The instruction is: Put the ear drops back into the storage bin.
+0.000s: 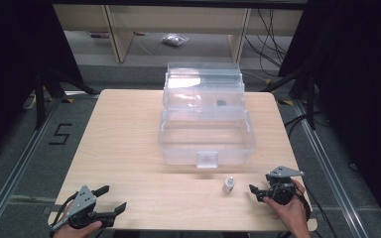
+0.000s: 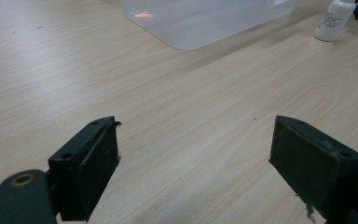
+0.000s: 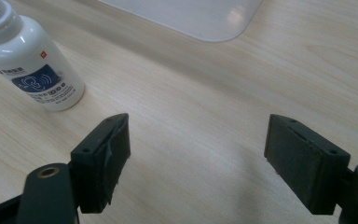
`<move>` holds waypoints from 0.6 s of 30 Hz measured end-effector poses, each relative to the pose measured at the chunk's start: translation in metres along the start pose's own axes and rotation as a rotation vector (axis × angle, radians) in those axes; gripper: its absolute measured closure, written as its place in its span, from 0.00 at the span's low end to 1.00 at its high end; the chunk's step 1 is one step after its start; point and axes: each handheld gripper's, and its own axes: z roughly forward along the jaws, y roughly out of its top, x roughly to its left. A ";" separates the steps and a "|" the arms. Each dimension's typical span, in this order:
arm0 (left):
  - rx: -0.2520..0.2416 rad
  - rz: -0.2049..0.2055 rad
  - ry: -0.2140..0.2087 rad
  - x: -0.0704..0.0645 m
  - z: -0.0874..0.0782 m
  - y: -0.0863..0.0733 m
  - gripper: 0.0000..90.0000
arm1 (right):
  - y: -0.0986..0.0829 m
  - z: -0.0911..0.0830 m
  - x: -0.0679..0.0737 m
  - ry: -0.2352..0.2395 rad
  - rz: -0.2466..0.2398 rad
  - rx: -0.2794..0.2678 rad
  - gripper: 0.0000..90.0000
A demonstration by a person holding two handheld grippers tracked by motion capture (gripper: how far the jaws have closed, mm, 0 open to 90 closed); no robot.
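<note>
A small white bottle (image 1: 228, 184) with a blue label stands upright on the wooden table (image 1: 129, 148), just in front of a clear plastic box (image 1: 206, 141) whose lid is raised. My right gripper (image 1: 259, 186) rests to the right of the bottle, open and apart from it. In the right gripper view the bottle (image 3: 30, 65) stands up and to the left of the open right gripper (image 3: 198, 149), outside the jaws. My left gripper (image 1: 112, 198) sits open at the front left of the table. In the left gripper view the left gripper (image 2: 196, 154) holds nothing, and the bottle (image 2: 334, 21) is far off.
The clear box has a front latch (image 1: 207, 159), and a small dark item (image 1: 222, 103) lies in its upper tray. Its rounded corner (image 2: 200, 18) shows ahead of the left gripper. Black stands and cables flank the table. Bare wood lies between the two grippers.
</note>
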 end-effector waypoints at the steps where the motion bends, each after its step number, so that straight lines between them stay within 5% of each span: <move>1: 0.005 0.005 -0.003 0.000 0.000 0.000 0.16 | 0.000 0.000 0.000 0.001 -0.004 0.002 0.26; 5: -0.002 -0.002 0.000 0.000 0.000 0.000 0.16 | 0.001 0.000 0.001 0.001 -0.008 -0.003 0.26; 6: -0.002 -0.003 0.000 0.000 0.000 0.000 0.16 | 0.001 -0.002 0.005 0.002 0.042 0.027 0.28; 10: 0.001 0.004 -0.008 0.001 0.000 0.000 0.16 | 0.001 -0.001 0.004 0.002 -0.011 0.032 0.29; 18: -0.005 -0.005 -0.012 -0.001 0.001 -0.001 0.16 | 0.008 -0.006 0.008 0.012 -0.013 0.045 0.27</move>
